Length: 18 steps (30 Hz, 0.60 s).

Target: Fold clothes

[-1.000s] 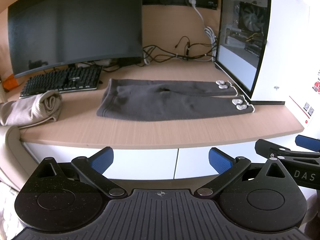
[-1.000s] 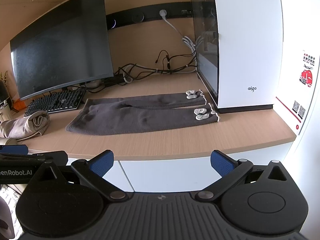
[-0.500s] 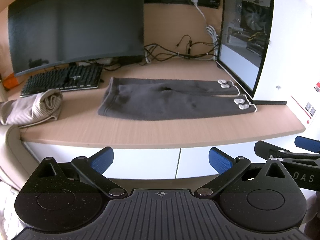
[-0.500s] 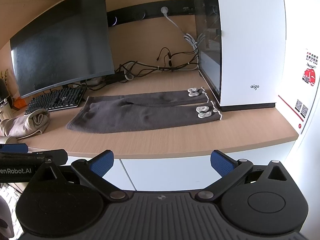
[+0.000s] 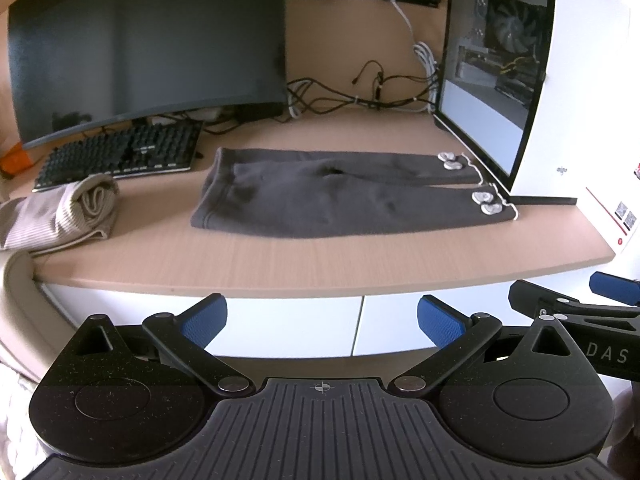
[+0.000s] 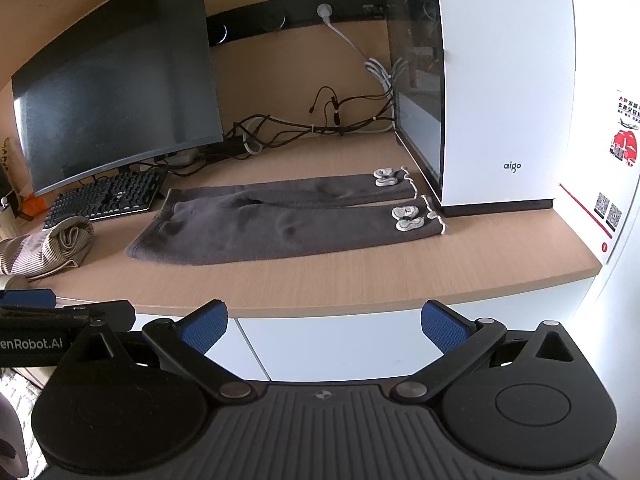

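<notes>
Both grippers have edged slightly nearer the desk (image 5: 360,264); left gripper (image 5: 322,318) and right gripper (image 6: 324,320) hang before its front edge, jaws spread wide, holding nothing. Dark trousers (image 5: 344,200) lie flat mid-desk, cuffs toward the right edge beside the computer case (image 6: 500,92). A rolled striped garment (image 5: 60,212) rests at the left edge.

Both views off-desk, facing desk (image 5: 280,264) (shared) — side-by-side
</notes>
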Motion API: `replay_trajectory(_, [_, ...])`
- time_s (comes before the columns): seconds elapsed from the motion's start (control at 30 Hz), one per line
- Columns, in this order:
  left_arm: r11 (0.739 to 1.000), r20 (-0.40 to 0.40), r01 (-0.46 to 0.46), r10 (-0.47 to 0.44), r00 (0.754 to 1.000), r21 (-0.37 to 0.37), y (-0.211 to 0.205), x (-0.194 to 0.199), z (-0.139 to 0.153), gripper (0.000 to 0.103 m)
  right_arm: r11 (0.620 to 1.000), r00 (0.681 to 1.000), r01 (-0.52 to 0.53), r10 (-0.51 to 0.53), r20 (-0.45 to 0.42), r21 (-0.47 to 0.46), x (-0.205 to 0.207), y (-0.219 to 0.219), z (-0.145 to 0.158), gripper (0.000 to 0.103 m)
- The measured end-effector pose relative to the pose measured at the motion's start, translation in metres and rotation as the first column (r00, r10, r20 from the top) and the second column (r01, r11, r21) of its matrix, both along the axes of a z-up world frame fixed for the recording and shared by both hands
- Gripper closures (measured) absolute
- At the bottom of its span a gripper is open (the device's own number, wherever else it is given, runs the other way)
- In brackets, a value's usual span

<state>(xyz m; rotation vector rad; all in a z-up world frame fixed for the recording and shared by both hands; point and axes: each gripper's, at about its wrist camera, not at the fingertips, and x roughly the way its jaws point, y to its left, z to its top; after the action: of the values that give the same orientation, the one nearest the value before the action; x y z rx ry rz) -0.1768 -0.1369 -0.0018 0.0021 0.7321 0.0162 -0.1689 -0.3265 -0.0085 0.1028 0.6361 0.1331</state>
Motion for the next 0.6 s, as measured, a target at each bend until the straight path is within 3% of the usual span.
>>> replay_trajectory(0.6, [1.000,-0.031,-0.006,0.006,1.000,-0.005,0.007,0.011,-0.005,0.000,1.000,1.000,-0.005,0.004,-0.023,-0.003,0.011,0.008,-0.004,0.000])
